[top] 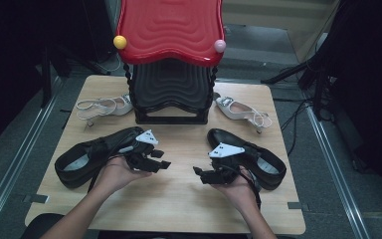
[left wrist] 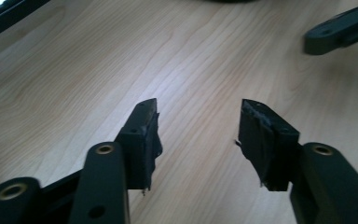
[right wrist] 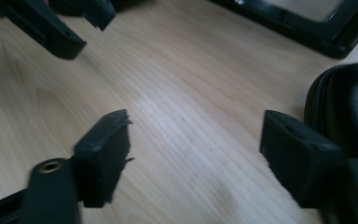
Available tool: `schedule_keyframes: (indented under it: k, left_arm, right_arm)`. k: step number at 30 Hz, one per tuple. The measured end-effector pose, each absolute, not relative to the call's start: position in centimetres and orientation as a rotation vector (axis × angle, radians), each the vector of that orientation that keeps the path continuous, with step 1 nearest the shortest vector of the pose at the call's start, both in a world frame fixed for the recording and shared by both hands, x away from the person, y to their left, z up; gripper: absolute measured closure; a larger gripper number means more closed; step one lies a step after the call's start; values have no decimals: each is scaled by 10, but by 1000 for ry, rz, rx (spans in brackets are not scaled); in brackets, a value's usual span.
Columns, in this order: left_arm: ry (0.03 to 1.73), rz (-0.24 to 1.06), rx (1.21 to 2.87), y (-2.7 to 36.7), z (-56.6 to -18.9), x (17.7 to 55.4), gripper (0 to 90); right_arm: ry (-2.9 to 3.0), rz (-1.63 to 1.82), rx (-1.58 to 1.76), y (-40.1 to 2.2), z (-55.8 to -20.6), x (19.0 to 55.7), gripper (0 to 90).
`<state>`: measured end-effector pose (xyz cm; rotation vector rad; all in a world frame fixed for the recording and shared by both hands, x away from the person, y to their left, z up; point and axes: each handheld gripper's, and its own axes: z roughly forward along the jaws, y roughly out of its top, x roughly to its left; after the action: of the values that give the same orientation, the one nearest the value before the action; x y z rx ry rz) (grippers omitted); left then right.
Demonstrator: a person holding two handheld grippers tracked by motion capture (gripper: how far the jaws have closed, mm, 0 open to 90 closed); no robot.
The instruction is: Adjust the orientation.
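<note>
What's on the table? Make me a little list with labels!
table: light wood
rack: red-topped shoe rack at the far edge
black shoes: one at left, one at right
white sandals: one left of the rack, one right
left gripper: jaws open, nothing held
right gripper: jaws open, nothing held

A pale wooden table (top: 179, 199) with rounded corners stood on a grey floor (top: 10, 154). Metal rails (top: 20, 159) ran along the floor on both sides of it. Dark stands and loose cables (top: 298, 112) crowded the right side, and the left side lay in deep shadow. Beyond the table a beige surface (top: 278, 15) caught some light.
</note>
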<state>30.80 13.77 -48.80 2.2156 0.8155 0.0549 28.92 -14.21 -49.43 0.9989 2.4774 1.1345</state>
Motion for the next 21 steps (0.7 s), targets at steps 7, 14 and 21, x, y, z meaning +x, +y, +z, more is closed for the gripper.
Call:
schedule_keyframes:
  k: [7, 14, 21]
  left_arm:
    - [771, 74, 2256, 139, -485, 308, 462]
    - [795, 87, 2241, 145, -479, 309, 488]
    - [824, 15, 2242, 147, -478, 310, 510]
  right_arm:
    - [2473, 1178, 961, -144, -489, 289, 363]
    - [2481, 1182, 988, -145, -488, 289, 384]
    - [2515, 1206, 1007, -146, -487, 291, 382]
